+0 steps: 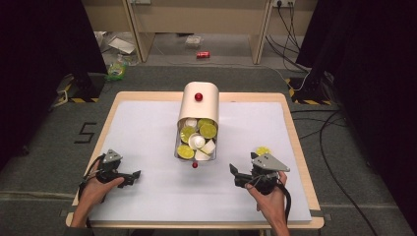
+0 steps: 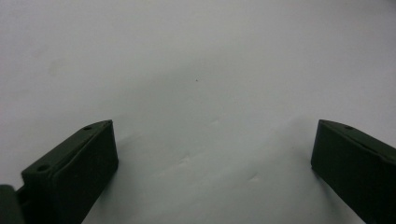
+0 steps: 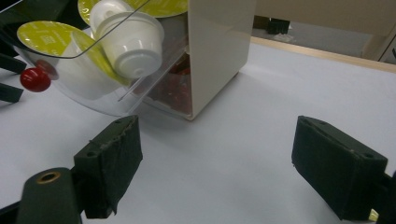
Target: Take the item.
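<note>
The work in hand concerns a cream-coloured capsule dispenser [image 1: 198, 105] standing at the middle of the table, its clear drawer [image 1: 195, 147] pulled out toward the person and loaded with lime-lidded and white capsules [image 1: 196, 137]. One yellow-green capsule [image 1: 262, 150] lies apart on the sheet, just beyond the right gripper [image 1: 235, 173].

Right gripper: jaws stand wide open with nothing between them; in the right gripper view it faces the drawer's side and the dispenser wall from near by. Left gripper [image 1: 134, 175]: jaws likewise wide apart and empty, over bare sheet, well apart from the dispenser.

Judgement: the step appears to be the transfer of capsules out of the drawer, with the right gripper empty between a set-down and the next pick. The next move calls for bringing the open jaws over the drawer and closing on a single capsule by its body without disturbing its neighbours or pushing the drawer.

A red knob [image 1: 194, 165] marks the drawer front; a second red knob [image 1: 198, 97] sits on the housing top.

Surface: a white sheet [image 1: 147, 132] on a wood-edged table [image 1: 300, 147]. Room: grey carpet, black drapes either side, cables at right, and a small red item on the floor behind, possibly a can; the view is too coarse to confirm.
</note>
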`<state>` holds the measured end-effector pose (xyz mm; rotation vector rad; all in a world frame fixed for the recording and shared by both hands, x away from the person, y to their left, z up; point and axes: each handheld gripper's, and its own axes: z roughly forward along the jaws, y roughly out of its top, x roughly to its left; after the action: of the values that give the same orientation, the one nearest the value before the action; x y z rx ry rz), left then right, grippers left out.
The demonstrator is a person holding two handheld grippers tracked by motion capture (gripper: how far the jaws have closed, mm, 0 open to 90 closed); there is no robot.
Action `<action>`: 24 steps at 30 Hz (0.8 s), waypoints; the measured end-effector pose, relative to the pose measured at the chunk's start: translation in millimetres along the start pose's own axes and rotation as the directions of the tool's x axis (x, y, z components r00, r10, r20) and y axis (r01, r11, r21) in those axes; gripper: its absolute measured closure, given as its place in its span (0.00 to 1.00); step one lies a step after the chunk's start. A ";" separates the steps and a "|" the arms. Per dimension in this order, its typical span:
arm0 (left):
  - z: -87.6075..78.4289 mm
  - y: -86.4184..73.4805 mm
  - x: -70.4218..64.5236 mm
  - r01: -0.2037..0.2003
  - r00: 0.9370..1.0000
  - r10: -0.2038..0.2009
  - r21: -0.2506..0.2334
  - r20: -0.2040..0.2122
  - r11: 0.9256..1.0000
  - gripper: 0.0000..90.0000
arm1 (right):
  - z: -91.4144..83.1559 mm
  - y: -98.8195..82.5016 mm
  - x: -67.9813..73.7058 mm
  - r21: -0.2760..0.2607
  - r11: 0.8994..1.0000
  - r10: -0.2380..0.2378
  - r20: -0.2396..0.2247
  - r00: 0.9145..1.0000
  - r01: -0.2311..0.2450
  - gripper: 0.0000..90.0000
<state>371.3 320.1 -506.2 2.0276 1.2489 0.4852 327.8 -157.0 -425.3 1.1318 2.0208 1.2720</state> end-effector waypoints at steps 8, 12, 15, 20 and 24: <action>0.2 0.0 -0.3 -0.003 1.000 0.003 0.001 -0.002 1.000 0.00 | -2.0 0.4 13.5 -0.008 1.000 -0.022 -0.034 0.999 0.021 0.18; 0.2 0.0 -0.3 -0.003 1.000 0.003 0.001 -0.003 1.000 0.00 | -3.7 1.8 18.6 -0.011 1.000 -0.030 -0.050 0.998 0.029 0.18; 0.3 0.0 -0.4 -0.003 1.000 0.003 0.001 -0.003 1.000 0.00 | -4.2 2.3 22.2 -0.013 0.999 -0.035 -0.063 0.997 0.034 0.18; 0.2 0.0 -0.4 -0.003 1.000 0.003 0.001 -0.002 1.000 0.00 | -4.3 3.5 27.6 -0.009 0.999 -0.054 -0.074 0.996 0.053 0.18; 0.2 0.0 -0.4 -0.003 1.000 0.003 0.001 -0.002 1.000 0.00 | -3.3 5.5 32.2 -0.022 0.998 -0.058 -0.089 0.994 0.056 0.18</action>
<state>371.2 319.6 -506.3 2.0310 1.2476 0.4888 310.3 -130.2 -418.2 1.0171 2.0854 1.3332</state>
